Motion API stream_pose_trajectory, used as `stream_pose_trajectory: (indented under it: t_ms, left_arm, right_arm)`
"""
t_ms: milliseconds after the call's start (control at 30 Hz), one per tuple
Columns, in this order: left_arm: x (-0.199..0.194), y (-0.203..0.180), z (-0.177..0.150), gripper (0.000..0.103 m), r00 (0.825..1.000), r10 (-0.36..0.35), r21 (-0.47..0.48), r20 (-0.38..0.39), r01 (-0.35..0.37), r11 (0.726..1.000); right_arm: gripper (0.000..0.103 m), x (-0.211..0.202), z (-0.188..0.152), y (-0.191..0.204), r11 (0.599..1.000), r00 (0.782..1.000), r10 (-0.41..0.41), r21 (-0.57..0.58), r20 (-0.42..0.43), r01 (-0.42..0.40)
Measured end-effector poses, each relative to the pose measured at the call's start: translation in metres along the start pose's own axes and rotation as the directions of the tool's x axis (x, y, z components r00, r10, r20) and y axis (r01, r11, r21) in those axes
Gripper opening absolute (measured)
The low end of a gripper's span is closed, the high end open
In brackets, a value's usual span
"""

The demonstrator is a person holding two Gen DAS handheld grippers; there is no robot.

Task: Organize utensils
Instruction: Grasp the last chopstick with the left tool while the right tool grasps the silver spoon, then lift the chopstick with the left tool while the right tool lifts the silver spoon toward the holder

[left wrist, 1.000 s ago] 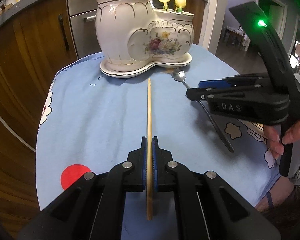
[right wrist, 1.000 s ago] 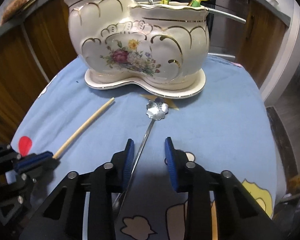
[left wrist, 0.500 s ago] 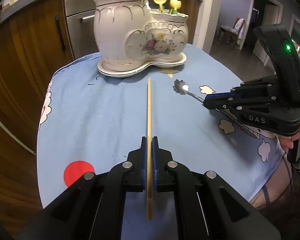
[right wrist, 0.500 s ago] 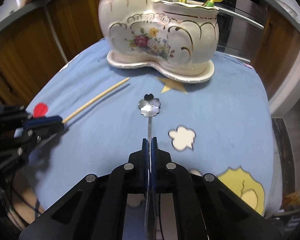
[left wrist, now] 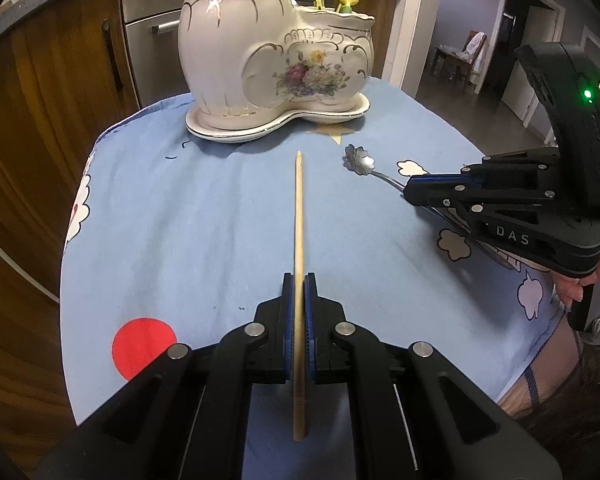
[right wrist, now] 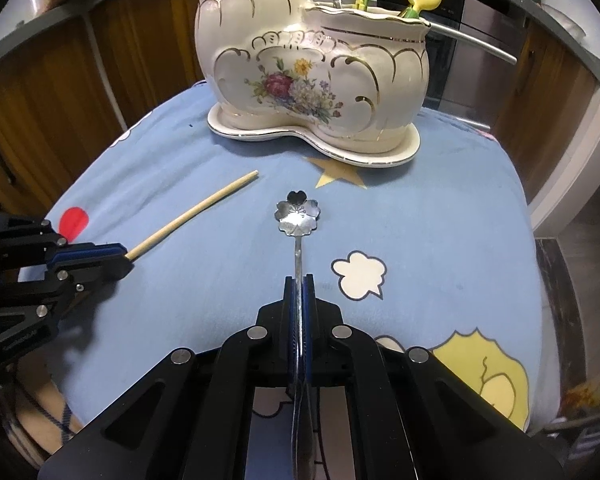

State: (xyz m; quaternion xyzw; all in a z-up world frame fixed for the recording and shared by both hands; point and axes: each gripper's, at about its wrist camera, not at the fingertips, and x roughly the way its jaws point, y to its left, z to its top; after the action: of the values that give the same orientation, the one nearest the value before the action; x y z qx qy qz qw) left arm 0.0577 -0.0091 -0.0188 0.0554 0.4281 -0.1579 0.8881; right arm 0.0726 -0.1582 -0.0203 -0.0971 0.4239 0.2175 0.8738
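You had the left tool point(left wrist: 299, 280) shut tight on the wood stick point(left wrist: 299, 216) & the right tool point(right wrist: 299, 280) shut on the flower spoon point(right wrist: 297, 213), both low over the blue surface point(right wrist: 440, 208), so lifting each straight up w/o tipping, then dropping them in the white pot point(right wrist: 312, 68), looked best.

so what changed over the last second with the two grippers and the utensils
The right gripper closed its fingers on the handle of the silver flower-shaped spoon, which a second ago lay between them ungripped, and lined up with it. The left gripper stayed clamped on the wooden chopstick. The white floral ceramic utensil holder and its contents are unchanged.
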Motion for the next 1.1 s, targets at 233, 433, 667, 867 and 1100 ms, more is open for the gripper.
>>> stream_pose_trajectory:
  t_ms: [233,433,667,867,1100]
  left_arm:
    - [-0.011,0.0,0.001,0.005,0.999,-0.002,0.017,0.038,0.001,1.0]
    - [-0.032,0.003,0.006,0.005,0.992,-0.021,0.021,0.121,0.019,1.0]
    - [-0.061,0.001,0.012,0.005,0.973,-0.022,0.033,0.231,0.015,0.999]
    - [-0.079,0.001,0.019,0.005,0.953,-0.037,0.033,0.3,0.028,0.999]
    - [-0.08,0.003,0.023,0.005,0.937,-0.066,0.033,0.343,0.058,0.998]
  right_arm:
    - [0.004,-0.03,-0.002,-0.003,1.0,0.989,0.009,0.011,0.145,-0.011]
    - [0.004,-0.067,-0.001,-0.006,1.0,0.953,0.003,-0.001,0.303,-0.003]
    - [0.004,-0.108,-0.006,-0.007,1.0,0.868,-0.015,0.003,0.497,0.015]
    - [0.004,-0.127,0.003,-0.008,0.998,0.805,-0.053,0.045,0.591,0.033]
    - [0.004,-0.136,0.023,-0.02,0.995,0.782,-0.047,0.095,0.621,-0.016]
